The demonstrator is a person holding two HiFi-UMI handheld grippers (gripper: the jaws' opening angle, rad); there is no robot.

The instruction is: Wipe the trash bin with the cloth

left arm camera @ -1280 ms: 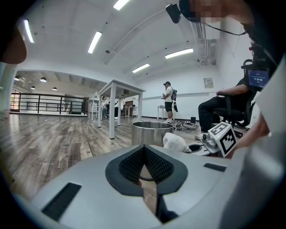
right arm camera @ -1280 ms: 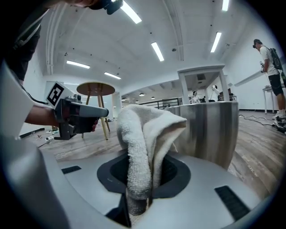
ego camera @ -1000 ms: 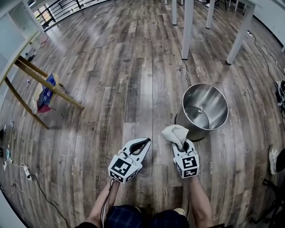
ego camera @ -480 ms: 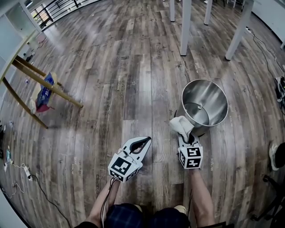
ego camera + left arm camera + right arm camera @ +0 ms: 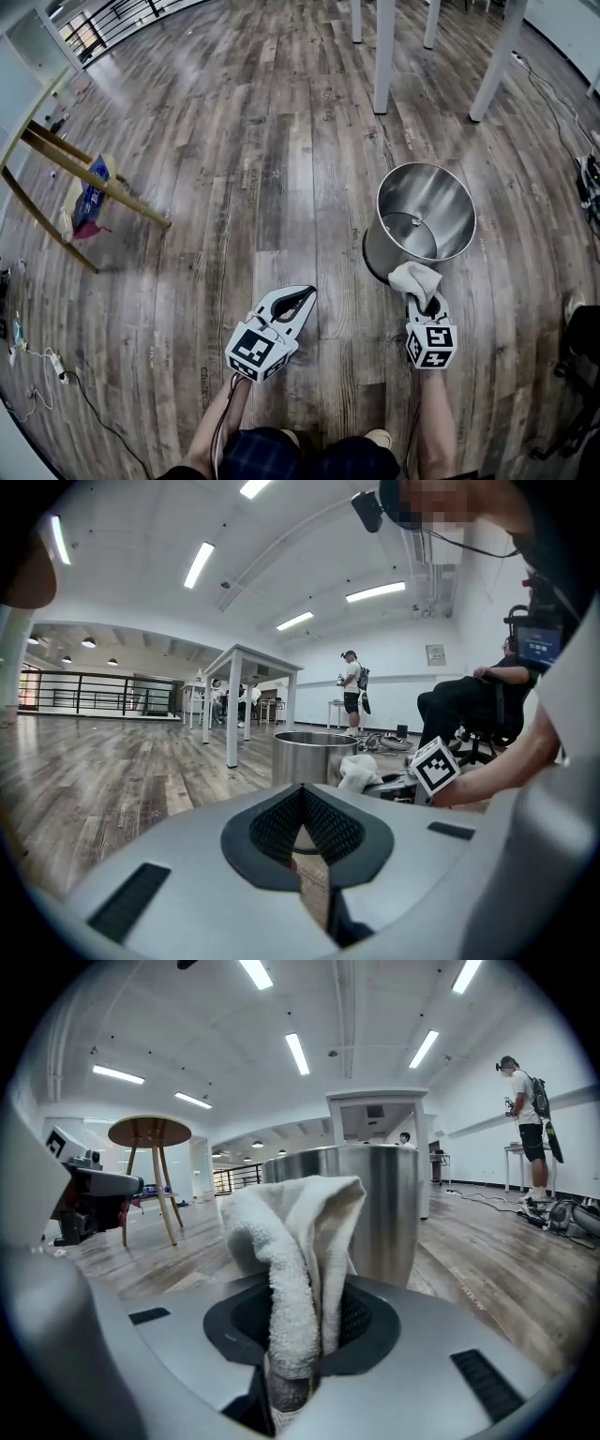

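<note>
Wood-plank floor (image 5: 234, 141): steel bin (image 5: 441, 202) upright at right; white table legs (image 5: 382, 56) beyond it; stool legs (image 5: 94, 178) and cables (image 5: 56, 364) at left.

I hold two tools, grey left gripper (image 5: 307, 296) and right gripper (image 5: 422, 295); one white terry cloth (image 5: 414, 277) in the latter; one round steel trash bin (image 5: 448, 208) just ahead.

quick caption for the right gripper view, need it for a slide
Right gripper shut on a white cloth, raised just in front of the steel trash bin.
</note>
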